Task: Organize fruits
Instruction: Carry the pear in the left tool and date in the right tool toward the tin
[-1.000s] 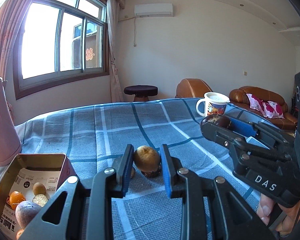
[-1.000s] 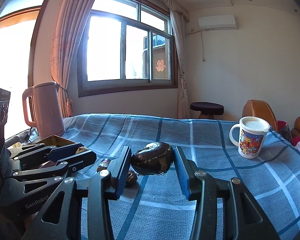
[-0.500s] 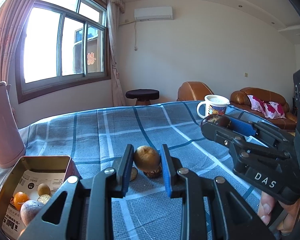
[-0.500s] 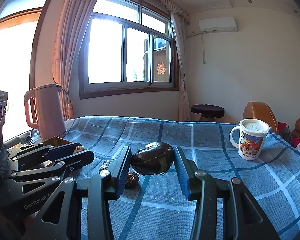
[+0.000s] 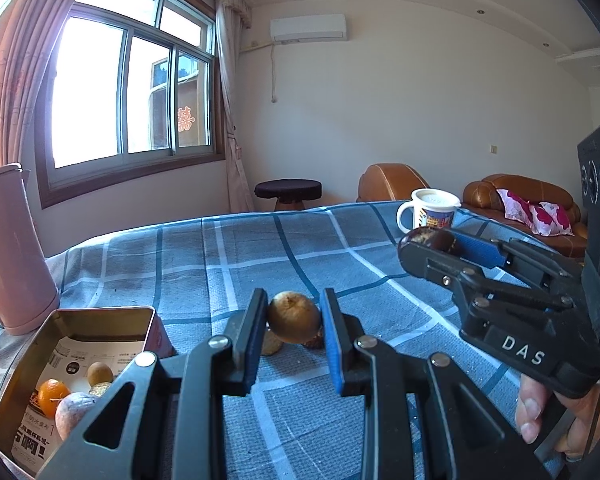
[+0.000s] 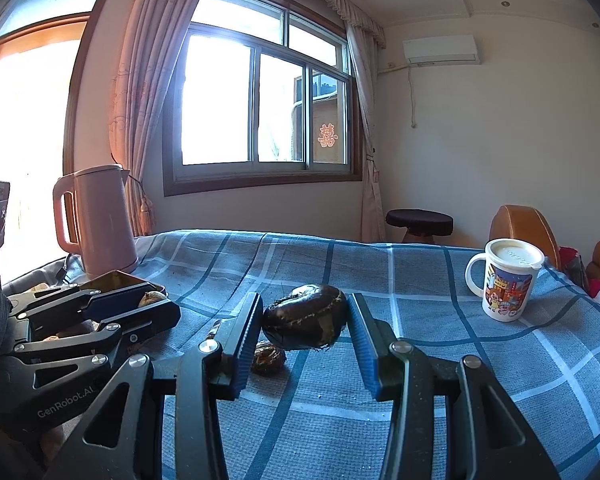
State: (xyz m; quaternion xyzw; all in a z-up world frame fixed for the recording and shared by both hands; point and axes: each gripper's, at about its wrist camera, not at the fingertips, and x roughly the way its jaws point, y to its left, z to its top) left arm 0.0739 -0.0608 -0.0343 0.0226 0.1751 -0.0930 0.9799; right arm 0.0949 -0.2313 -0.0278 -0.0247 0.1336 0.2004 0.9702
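Observation:
My left gripper [image 5: 294, 320] is shut on a round yellow-brown fruit [image 5: 294, 317], held just above the blue checked tablecloth [image 5: 260, 248]. Under it lie two small brown fruits [image 5: 271, 343]. Low on the left is an open metal tin [image 5: 100, 312] holding an orange [image 5: 53, 396] and other fruits. My right gripper [image 6: 305, 320] is shut on a dark wrinkled fruit [image 6: 306, 316] above the cloth, with a small brown fruit [image 6: 268, 356] on the cloth below. Each gripper also shows in the other's view: the right gripper [image 5: 432, 248] and the left gripper [image 6: 152, 308].
A pink kettle [image 6: 100, 220] stands at the table's left, behind the tin [image 6: 116, 278]. A white printed mug with a lid [image 6: 508, 280] sits at the far right. A hand [image 5: 540, 412] holds the right gripper. Behind the table are a stool and brown sofas.
The left wrist view has drifted a little, so the tin and kettle sit further right in the picture. Both grippers keep hold of their fruits; the right one has not moved.

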